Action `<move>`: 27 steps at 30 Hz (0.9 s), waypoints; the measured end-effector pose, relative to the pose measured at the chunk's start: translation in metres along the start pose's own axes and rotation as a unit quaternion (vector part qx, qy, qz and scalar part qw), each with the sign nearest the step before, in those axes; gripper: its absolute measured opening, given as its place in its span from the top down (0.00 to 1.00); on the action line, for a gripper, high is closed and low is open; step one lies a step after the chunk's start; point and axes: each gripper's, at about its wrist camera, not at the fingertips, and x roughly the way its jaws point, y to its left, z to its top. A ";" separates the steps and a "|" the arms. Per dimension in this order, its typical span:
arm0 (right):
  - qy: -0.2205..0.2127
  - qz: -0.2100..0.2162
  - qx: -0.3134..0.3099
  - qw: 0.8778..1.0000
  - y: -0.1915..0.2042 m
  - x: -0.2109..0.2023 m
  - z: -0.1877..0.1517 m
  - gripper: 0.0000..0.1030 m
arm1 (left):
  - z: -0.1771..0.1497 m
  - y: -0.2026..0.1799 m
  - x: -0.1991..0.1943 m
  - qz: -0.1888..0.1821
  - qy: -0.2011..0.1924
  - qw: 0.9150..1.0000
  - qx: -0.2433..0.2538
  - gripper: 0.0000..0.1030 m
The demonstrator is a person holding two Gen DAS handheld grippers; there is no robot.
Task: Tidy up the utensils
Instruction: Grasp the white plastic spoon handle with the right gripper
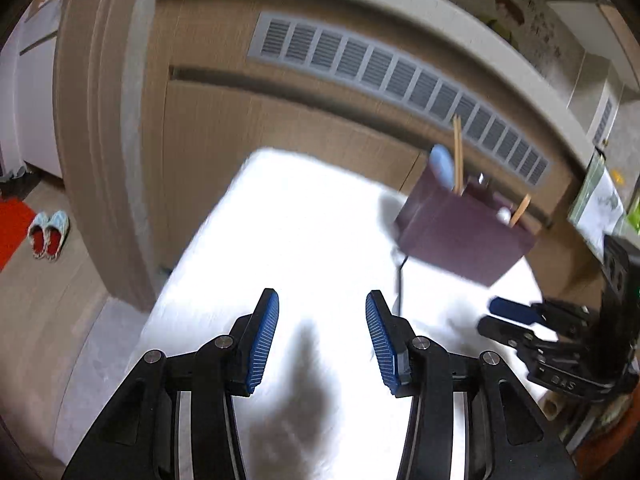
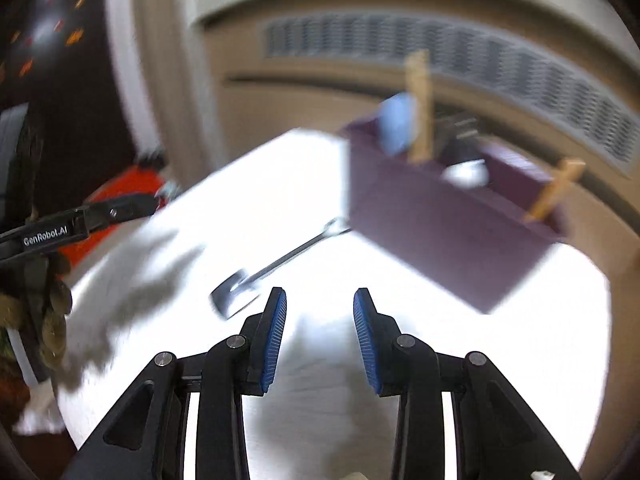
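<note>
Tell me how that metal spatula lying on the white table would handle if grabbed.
The metal spatula looks rigid, so it probably will not flex. Its thin handle lies flat on the white table, so the open right tool may struggle to get under it. Bare metal could slip between the pads.

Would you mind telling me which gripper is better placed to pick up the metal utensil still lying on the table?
Right. The metal utensil lies just ahead of the open right gripper, beside the purple organizer. The left gripper, also open, sits farther off.
</note>
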 end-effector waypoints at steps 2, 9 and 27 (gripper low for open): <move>0.021 0.012 -0.018 1.000 0.011 0.020 -0.001 0.69 | -0.008 0.003 0.007 -0.005 0.018 1.000 0.003 0.55; 0.059 -0.003 -0.037 0.998 0.017 0.072 0.002 0.72 | -0.015 0.001 0.025 -0.022 0.038 0.999 -0.005 0.55; 0.049 -0.046 0.102 0.992 -0.047 -0.033 -0.097 0.93 | -0.027 -0.091 0.050 -0.069 0.088 0.990 0.084 0.55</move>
